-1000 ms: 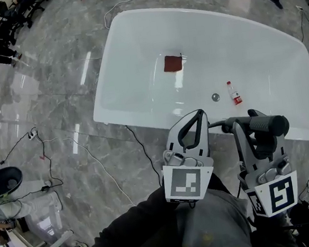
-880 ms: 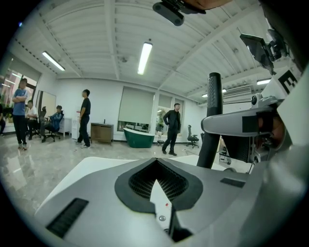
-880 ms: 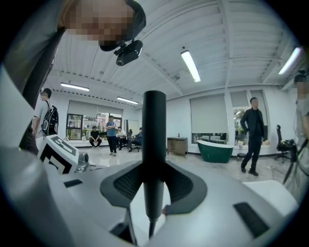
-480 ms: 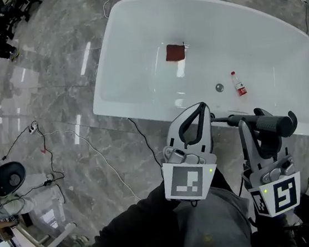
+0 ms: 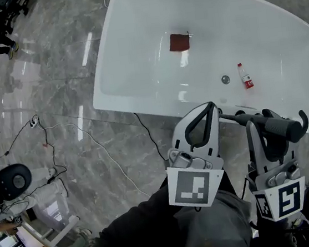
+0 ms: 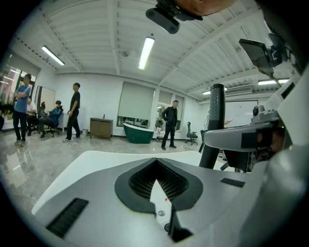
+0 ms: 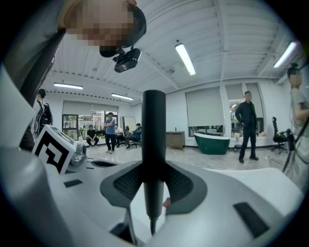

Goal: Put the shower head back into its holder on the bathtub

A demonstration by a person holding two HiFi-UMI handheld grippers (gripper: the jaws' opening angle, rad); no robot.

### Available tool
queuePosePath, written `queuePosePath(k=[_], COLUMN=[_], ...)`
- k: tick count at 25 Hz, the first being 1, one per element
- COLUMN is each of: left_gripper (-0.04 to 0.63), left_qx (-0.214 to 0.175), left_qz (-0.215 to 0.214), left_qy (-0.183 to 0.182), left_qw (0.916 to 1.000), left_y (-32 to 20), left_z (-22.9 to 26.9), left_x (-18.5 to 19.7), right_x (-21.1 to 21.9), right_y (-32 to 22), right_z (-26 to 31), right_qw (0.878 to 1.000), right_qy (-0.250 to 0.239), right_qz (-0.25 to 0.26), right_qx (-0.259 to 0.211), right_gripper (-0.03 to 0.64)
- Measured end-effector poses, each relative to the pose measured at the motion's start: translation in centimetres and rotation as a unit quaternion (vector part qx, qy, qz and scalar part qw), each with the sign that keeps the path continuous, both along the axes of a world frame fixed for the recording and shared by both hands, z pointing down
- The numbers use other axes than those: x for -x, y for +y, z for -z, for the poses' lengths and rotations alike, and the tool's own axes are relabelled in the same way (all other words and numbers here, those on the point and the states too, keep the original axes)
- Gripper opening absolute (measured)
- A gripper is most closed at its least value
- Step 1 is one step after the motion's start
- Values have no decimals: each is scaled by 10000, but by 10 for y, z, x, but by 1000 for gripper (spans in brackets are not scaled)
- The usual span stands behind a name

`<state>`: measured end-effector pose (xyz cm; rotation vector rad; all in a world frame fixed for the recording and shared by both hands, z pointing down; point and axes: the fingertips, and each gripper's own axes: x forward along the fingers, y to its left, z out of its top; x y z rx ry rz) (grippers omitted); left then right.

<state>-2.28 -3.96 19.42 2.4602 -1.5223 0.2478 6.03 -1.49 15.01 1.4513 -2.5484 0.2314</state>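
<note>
The right gripper (image 5: 260,128) is pinching the dark shower head (image 5: 282,127), its handle sitting crosswise between the jaws. The left gripper (image 5: 208,112) is keeping its jaws pressed together on nothing. The white bathtub (image 5: 104,81) is lying just beyond both sets of jaws.

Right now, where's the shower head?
Head view, lower right: shower head clamped in the right claw, at the bathtub's near rim, right of the left claw.
</note>
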Motion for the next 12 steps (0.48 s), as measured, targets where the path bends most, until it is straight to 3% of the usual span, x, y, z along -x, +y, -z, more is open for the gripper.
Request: queuePosePath(k=[12], left_gripper=[3], left_qx=[141], left_qz=[-114], left_qy=[-13], left_qw=[9998], left_y=[-3], left_z=[-20], left_x=[-3], right_x=[-2], right_y=[-2], right_z=[-21], right_qw=[9998], right_qy=[57], right_qz=[-140], right_qx=[153], right_gripper=[143])
